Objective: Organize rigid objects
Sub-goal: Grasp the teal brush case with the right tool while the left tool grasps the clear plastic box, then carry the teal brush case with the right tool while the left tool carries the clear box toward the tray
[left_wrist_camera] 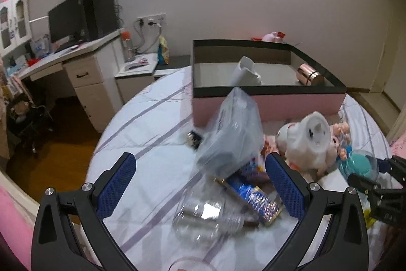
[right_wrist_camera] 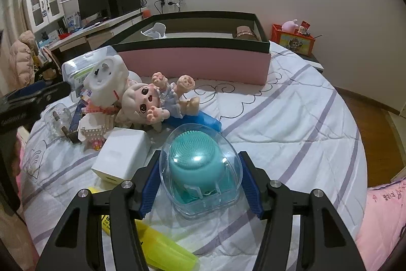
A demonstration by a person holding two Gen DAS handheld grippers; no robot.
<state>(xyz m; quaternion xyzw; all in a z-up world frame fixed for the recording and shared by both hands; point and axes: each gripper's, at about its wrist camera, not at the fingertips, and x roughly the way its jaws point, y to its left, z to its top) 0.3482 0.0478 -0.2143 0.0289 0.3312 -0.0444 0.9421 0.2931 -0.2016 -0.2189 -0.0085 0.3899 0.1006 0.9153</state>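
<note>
My right tool (right_wrist_camera: 200,184) is clamped on the clear egg-shaped plastic case holding a teal silicone brush (right_wrist_camera: 201,169), held just above the striped white bedsheet (right_wrist_camera: 291,119); only this view shows the big-eyed doll in a pale blue dress (right_wrist_camera: 157,101) and the white square box (right_wrist_camera: 121,157) beside it. My left tool (left_wrist_camera: 200,184) hangs released over a clear glass jar (left_wrist_camera: 200,220) lying on the bed. That view alone looks down into the pink black-rimmed box (left_wrist_camera: 269,103), where a white plastic piece (left_wrist_camera: 244,72) and a copper-coloured tin (left_wrist_camera: 308,74) sit well apart.
</note>
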